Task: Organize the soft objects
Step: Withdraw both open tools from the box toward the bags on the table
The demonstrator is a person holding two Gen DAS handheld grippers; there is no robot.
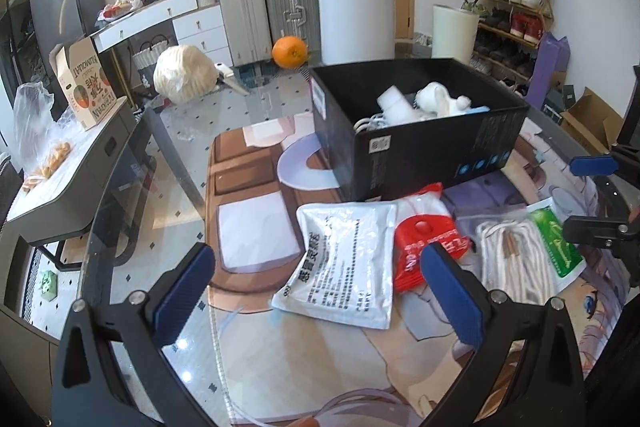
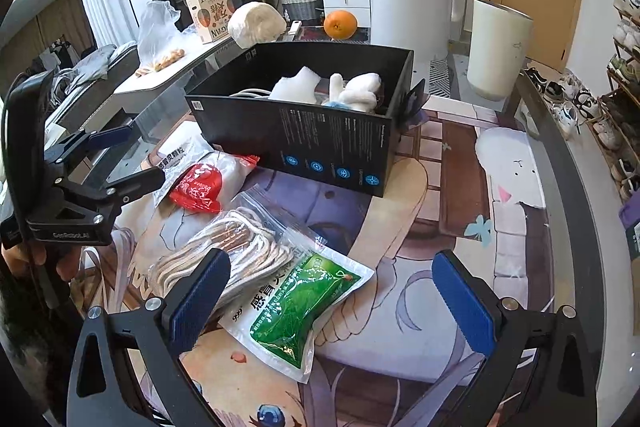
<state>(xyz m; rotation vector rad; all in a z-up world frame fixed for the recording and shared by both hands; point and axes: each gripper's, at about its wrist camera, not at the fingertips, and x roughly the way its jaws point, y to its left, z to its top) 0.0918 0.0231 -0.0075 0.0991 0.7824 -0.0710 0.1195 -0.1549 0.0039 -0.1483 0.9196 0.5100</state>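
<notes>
green pouch btwn open right fingers, untouched.

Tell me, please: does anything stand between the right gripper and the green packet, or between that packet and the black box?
Nothing visible blocks the open right gripper; the green packet lies just below it, uncovered. Toward the black box the mat is bare; only the box's near wall must be cleared. The bag of white cord lies beside the packet.

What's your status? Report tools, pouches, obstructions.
Left tool open, right tool open, both empty. Four soft packs, including white pouch and green pouch, outside black box. Nothing blocking.
</notes>
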